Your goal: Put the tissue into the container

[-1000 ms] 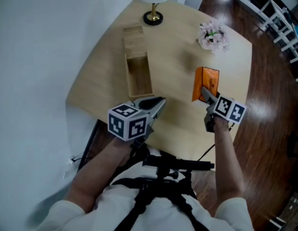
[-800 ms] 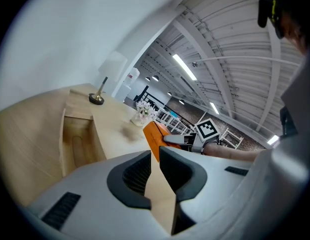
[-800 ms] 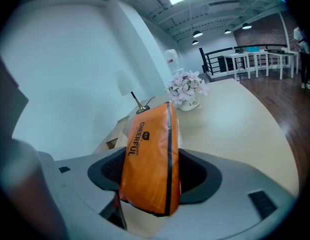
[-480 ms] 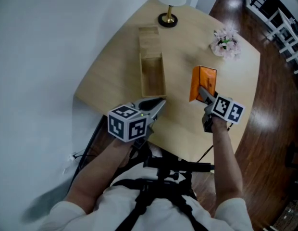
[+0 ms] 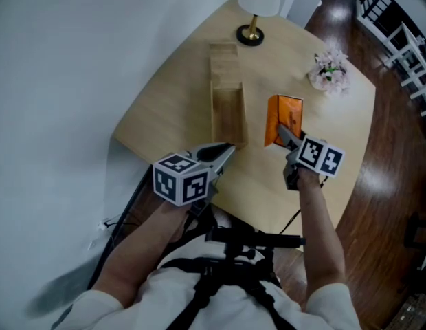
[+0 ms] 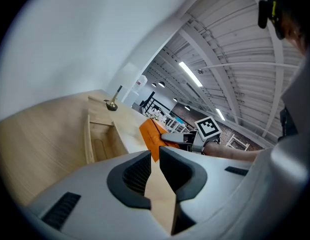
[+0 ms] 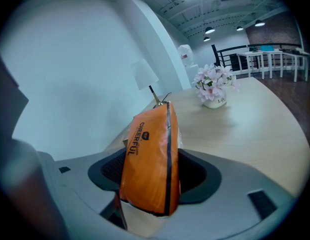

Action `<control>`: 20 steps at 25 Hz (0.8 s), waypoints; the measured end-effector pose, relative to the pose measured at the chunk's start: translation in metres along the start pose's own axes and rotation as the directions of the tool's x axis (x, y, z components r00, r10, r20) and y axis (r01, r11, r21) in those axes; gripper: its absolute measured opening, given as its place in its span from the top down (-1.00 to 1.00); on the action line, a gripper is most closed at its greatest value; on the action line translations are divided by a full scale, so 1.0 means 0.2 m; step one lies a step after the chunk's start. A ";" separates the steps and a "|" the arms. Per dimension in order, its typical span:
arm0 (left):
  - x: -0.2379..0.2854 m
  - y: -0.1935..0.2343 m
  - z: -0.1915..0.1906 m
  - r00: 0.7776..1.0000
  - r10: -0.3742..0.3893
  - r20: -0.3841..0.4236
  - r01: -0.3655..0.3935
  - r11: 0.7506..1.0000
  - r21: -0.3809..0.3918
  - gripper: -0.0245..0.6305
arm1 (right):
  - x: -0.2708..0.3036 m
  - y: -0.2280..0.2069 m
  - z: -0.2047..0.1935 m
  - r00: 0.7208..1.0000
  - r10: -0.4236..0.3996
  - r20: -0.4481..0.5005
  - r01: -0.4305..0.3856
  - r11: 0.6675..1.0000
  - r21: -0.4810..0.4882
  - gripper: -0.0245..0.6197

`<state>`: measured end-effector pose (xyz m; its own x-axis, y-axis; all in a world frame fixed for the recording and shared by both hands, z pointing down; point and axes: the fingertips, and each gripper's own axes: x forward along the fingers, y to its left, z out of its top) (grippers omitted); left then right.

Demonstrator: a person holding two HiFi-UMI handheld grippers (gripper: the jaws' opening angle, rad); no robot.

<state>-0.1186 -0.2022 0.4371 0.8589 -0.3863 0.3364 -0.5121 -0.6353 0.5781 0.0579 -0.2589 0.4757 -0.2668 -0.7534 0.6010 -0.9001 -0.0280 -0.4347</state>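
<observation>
An orange tissue pack [image 5: 282,119] stands upright above the table, and my right gripper [image 5: 287,137] is shut on its lower end. In the right gripper view the pack [image 7: 151,159] fills the space between the jaws of the right gripper [image 7: 150,173]. The open wooden container [image 5: 227,112] lies lengthwise just left of the pack, with its lid [image 5: 223,52] beyond it. My left gripper [image 5: 221,155] hovers at the container's near end, shut and holding nothing. The left gripper view shows the left gripper [image 6: 155,153], the container [image 6: 99,141] and the pack [image 6: 150,135] ahead.
A lamp base [image 5: 251,35] stands at the table's far end and a pot of pink flowers [image 5: 330,71] at the far right. The table [image 5: 168,115] borders a white wall on the left. Dark wooden floor lies to the right.
The right gripper has carried the pack leftward, closer to the container. The left gripper now sits nearer the container's near end. The head view has shifted.
</observation>
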 end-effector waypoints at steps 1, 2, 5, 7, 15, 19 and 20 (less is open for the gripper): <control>-0.01 0.00 0.00 1.000 0.003 0.002 -0.003 1.000 -0.002 0.82 | 0.00 0.02 0.00 1.000 0.004 -0.002 -0.004 1.000 -0.002 0.02; -0.02 0.00 0.01 1.000 0.006 0.004 -0.006 1.000 -0.004 0.82 | 0.01 0.04 0.01 1.000 0.009 -0.004 -0.009 1.000 -0.004 0.02; -0.05 0.03 0.01 1.000 0.014 0.010 -0.014 1.000 -0.010 0.82 | 0.04 0.10 0.00 1.000 0.024 -0.011 -0.024 1.000 -0.011 0.02; -0.06 0.06 0.02 1.000 0.018 0.015 -0.018 1.000 -0.011 0.82 | 0.08 0.14 0.00 0.999 0.033 -0.016 -0.034 0.999 -0.017 0.02; -0.14 0.14 0.02 0.999 0.042 0.024 -0.041 0.999 -0.029 0.82 | 0.18 0.29 -0.03 0.997 0.063 -0.045 -0.065 0.997 -0.043 0.02; -0.18 0.16 0.02 0.998 0.049 0.028 -0.048 0.998 -0.034 0.82 | 0.23 0.38 -0.04 0.995 0.077 -0.058 -0.080 0.995 -0.052 0.03; -0.18 0.17 0.03 0.998 0.050 0.029 -0.049 0.998 -0.035 0.82 | 0.25 0.40 -0.05 0.995 0.082 -0.062 -0.085 0.995 -0.054 0.03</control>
<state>-0.1675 -0.2132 0.4408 0.8313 -0.4370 0.3436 -0.5533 -0.5915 0.5865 -0.0305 -0.2923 0.4778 -0.3604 -0.7107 0.6042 -0.8915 0.0717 -0.4474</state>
